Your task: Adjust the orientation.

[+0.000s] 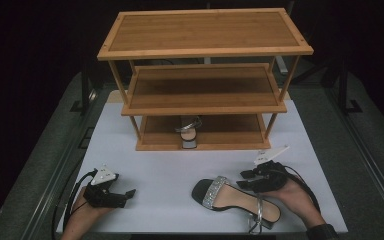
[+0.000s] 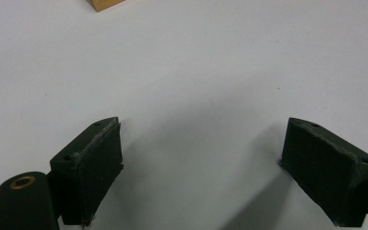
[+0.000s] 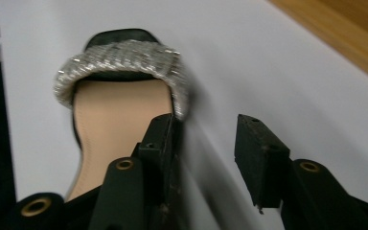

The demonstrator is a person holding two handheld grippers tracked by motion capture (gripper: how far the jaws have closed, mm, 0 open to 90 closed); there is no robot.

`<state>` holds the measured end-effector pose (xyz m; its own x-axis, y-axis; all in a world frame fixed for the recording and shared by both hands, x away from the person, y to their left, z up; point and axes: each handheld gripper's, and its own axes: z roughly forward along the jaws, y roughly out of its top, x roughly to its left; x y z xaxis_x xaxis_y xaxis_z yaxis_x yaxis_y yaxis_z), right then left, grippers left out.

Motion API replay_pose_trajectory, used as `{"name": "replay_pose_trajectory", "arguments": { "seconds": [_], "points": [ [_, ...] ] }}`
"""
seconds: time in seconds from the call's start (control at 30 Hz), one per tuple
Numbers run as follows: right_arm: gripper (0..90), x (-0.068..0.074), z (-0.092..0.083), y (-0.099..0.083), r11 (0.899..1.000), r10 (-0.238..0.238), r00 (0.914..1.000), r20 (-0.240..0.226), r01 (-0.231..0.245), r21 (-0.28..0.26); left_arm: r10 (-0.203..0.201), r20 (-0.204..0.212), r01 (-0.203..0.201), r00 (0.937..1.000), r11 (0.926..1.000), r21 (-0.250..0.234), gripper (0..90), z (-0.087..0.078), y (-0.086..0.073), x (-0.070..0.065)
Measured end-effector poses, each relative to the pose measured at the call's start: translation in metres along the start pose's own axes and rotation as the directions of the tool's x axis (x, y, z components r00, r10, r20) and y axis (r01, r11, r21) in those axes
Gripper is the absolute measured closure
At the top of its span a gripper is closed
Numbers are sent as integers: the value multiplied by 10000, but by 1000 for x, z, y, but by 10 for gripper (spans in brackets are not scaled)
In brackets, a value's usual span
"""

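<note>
The right tongs (image 3: 203, 143), partly open and empty, hovered at three o'clock of the black rhinestone-strapped sandal (image 1: 230, 199); the left tongs (image 2: 199, 167) gaped empty over the white bench (image 1: 160, 170).

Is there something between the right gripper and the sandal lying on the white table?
Nothing visible stands between them. The right gripper is right beside the sandal, by its far edge. In the right gripper view one of its fingers overlaps the sandal's edge, and the gap between the fingers shows bare table.
</note>
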<state>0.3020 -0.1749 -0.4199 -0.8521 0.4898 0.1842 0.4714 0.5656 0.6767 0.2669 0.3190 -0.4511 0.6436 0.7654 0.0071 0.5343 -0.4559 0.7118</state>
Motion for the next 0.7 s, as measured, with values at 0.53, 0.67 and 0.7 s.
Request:
{"name": "replay_pose_trajectory", "arguments": {
  "seconds": [0.53, 0.67, 0.7],
  "points": [
    [808, 8, 36, 26, 9947, -734, 9967, -342, 757, 692, 30, 35, -30, 10000, 10000, 17, 129, 0, 0, 0],
    [828, 7, 35, 26, 9944, -752, 9969, -241, 767, 720, 45, 37, -45, 10000, 10000, 22, 129, 0, 0, 1],
    [829, 6, 35, 26, 9947, -738, 9970, -217, 751, 708, 44, 37, -45, 10000, 10000, 22, 129, 0, 0, 1]
  ]
}}
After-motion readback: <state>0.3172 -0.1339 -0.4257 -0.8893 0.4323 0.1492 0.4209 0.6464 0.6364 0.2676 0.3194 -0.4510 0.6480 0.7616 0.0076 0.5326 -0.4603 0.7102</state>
